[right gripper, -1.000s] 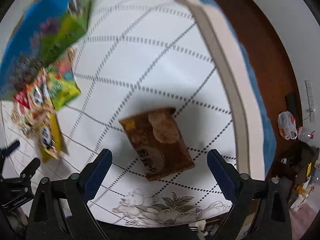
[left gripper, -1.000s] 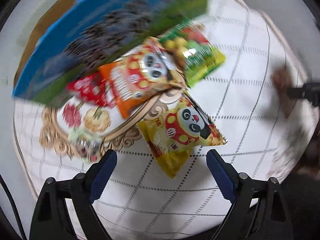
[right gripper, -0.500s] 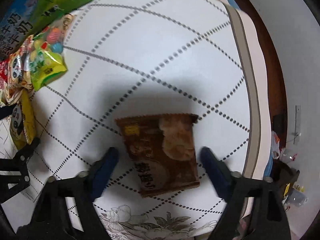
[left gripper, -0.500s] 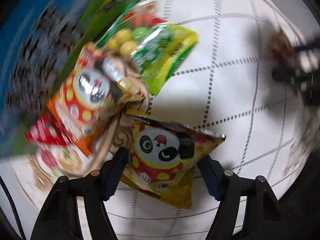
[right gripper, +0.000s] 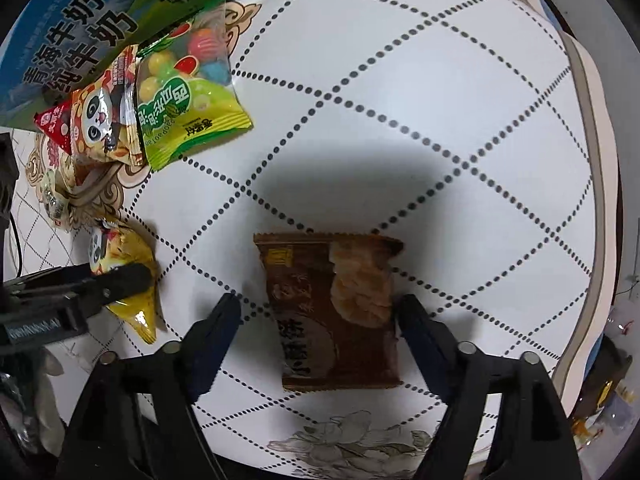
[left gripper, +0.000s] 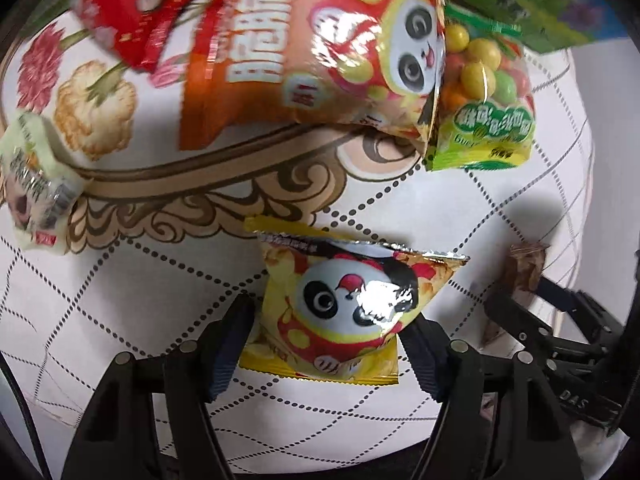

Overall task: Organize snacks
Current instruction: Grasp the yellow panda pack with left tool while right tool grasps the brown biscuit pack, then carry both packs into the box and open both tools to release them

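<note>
Left gripper [left gripper: 326, 340]: jaws straddling the yellow panda snack bag [left gripper: 344, 308] and opening. Right pad looks in contact with the bag's edge, left pad [left gripper: 230, 344] just beside it with a sliver of gap. Can't call it a firm grasp; reads as released. Bag lies flat on the white tablecloth [left gripper: 160, 280] with dotted diamond lines, just below the ornate brown scroll border printed on the cloth.

Right gripper [right gripper: 318, 336]: pointing down over the brown cookie packet [right gripper: 332, 312], jaws opening. Packet sits between the fingers; right pad is at or touching its edge, left pad [right gripper: 218, 328] clearly apart. Not clamped. Packet flat on the cloth, above the grey flower print near the cloth's near edge.

Rest of the snacks are clustered toward the far-left part of the table in the right wrist view:
- green candy-ball bag [right gripper: 188, 100], overlapping the orange panda bag [right gripper: 100, 120]
- red packet [left gripper: 136, 8] partly under the orange one
- small pale wrapped sweet [left gripper: 36, 188] on the scroll border, left edge of the left wrist view
- blue-and-green milk carton box [right gripper: 72, 32] behind the pile, at the far edge

Yellow bag is apart from that pile, nearer the table's near edge. Brown packet is well apart from everything else, out in the open middle of the cloth.
</note>
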`<action>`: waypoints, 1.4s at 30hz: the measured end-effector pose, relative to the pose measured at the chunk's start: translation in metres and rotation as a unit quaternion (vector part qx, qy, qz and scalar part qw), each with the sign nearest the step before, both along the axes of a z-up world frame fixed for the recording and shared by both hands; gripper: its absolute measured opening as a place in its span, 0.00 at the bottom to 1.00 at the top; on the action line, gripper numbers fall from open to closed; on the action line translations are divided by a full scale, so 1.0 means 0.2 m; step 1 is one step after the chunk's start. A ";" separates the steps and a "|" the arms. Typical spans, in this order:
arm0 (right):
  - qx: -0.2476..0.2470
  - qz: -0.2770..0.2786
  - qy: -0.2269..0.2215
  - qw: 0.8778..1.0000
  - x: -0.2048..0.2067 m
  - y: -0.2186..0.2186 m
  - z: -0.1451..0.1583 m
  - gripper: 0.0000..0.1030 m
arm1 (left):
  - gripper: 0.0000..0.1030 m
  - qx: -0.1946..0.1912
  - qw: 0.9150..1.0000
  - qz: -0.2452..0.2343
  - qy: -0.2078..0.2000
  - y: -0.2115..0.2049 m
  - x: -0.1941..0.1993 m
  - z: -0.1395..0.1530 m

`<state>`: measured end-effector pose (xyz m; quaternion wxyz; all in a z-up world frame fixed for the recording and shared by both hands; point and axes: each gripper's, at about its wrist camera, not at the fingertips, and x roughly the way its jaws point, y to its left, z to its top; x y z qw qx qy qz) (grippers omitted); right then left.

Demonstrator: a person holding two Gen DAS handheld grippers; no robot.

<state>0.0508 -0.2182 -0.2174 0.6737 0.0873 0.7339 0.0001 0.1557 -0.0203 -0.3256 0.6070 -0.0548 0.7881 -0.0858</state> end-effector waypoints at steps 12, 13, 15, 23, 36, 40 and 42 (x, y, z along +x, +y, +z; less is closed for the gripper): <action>-0.048 0.016 -0.006 0.999 -0.06 0.13 -0.04 0.76 | 0.72 0.068 0.996 -0.031 -0.039 -0.32 -0.05 -0.03; -0.055 0.017 -0.010 0.998 -0.09 0.12 -0.02 0.73 | 0.72 0.070 0.996 -0.029 -0.043 -0.35 -0.05 -0.03; -0.064 0.016 -0.021 0.998 -0.10 0.11 -0.01 0.58 | 0.70 0.073 0.995 -0.029 -0.056 -0.32 0.02 0.07; -0.021 -0.014 -0.057 0.998 -0.15 -0.03 0.13 0.55 | 0.52 0.063 0.995 -0.026 -0.079 -0.28 -0.01 0.27; 0.113 0.018 -0.188 0.975 0.17 0.07 0.89 0.55 | 0.51 -0.026 0.981 0.049 -0.188 -0.16 0.21 1.06; 0.131 0.037 -0.233 0.963 0.48 0.29 1.02 0.55 | 0.52 -0.046 0.970 0.077 -0.226 0.04 0.42 1.27; 0.132 0.039 -0.246 0.959 0.62 0.33 1.05 0.55 | 0.52 -0.032 0.967 0.084 -0.238 0.13 0.58 1.31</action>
